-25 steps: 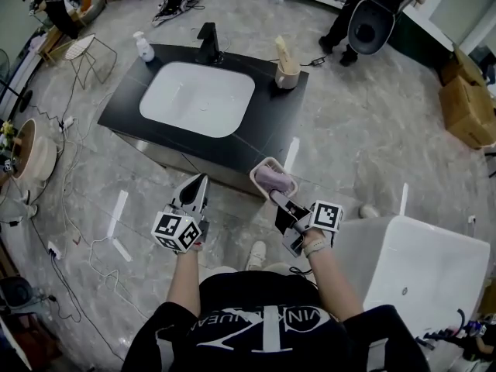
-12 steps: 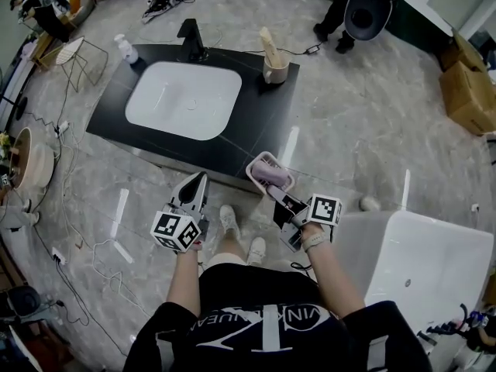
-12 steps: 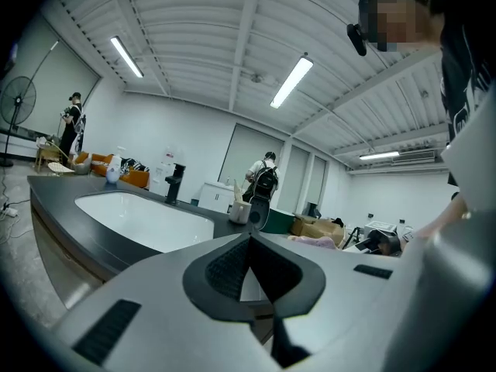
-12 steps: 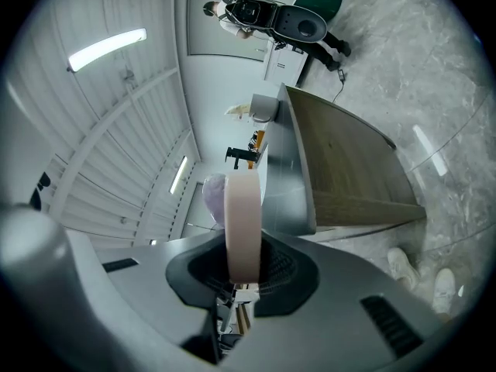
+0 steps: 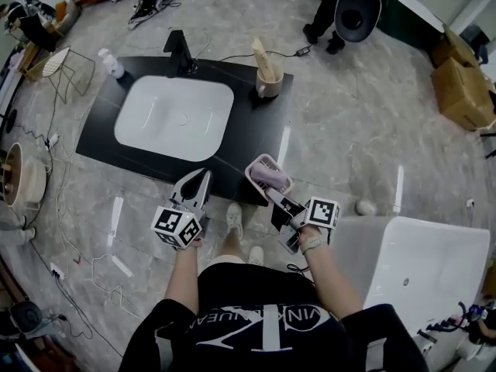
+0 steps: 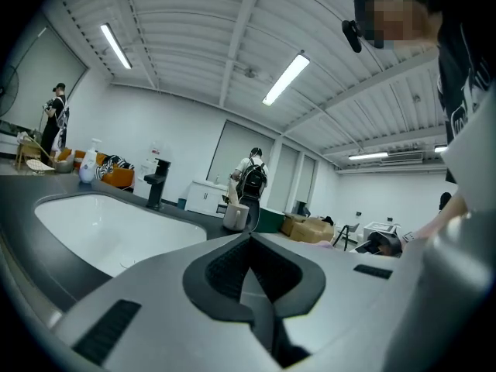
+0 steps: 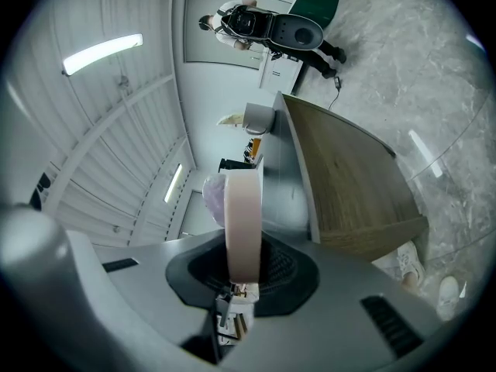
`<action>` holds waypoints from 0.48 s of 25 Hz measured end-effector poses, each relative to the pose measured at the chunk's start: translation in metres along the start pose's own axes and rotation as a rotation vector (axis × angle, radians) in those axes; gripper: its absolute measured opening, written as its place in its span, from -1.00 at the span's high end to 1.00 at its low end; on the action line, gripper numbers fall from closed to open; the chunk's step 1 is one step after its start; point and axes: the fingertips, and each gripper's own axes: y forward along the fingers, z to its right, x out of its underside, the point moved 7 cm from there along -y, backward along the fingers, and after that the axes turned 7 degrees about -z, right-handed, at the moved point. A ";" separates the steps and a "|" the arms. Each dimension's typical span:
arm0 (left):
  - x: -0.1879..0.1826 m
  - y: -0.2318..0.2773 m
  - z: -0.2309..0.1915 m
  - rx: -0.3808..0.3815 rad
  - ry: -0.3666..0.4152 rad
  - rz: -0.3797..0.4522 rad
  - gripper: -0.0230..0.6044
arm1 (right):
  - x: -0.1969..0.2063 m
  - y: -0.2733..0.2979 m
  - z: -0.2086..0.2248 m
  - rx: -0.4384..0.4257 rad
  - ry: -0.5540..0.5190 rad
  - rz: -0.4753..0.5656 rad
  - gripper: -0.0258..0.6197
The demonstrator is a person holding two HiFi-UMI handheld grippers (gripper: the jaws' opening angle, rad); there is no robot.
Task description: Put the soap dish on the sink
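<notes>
A pink soap dish (image 5: 268,173) with a lilac soap bar in it hangs over the front right corner of the black sink counter (image 5: 232,142). My right gripper (image 5: 273,195) is shut on the dish's near rim; in the right gripper view the dish (image 7: 242,219) stands edge-on between the jaws. The white basin (image 5: 173,118) lies in the counter's left half. My left gripper (image 5: 195,186) is shut and empty at the counter's front edge, and in the left gripper view its jaws (image 6: 249,242) meet over the basin (image 6: 108,231).
On the counter stand a black tap (image 5: 177,52), a soap bottle (image 5: 111,63) and a beige cup with brushes (image 5: 265,77). A white bathtub (image 5: 415,277) is at my right. A person with a backpack (image 5: 353,10) stands beyond the counter. Cables and a wire stand (image 5: 66,72) lie left.
Both grippers have moved forward to the counter's front edge; the soap dish, earlier short of the counter over the floor, now hangs over its front right corner. The grip is unchanged.
</notes>
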 end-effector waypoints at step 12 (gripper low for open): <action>-0.027 0.062 -0.042 0.072 0.017 -0.063 0.88 | -0.051 0.050 -0.009 0.058 0.051 -0.003 0.73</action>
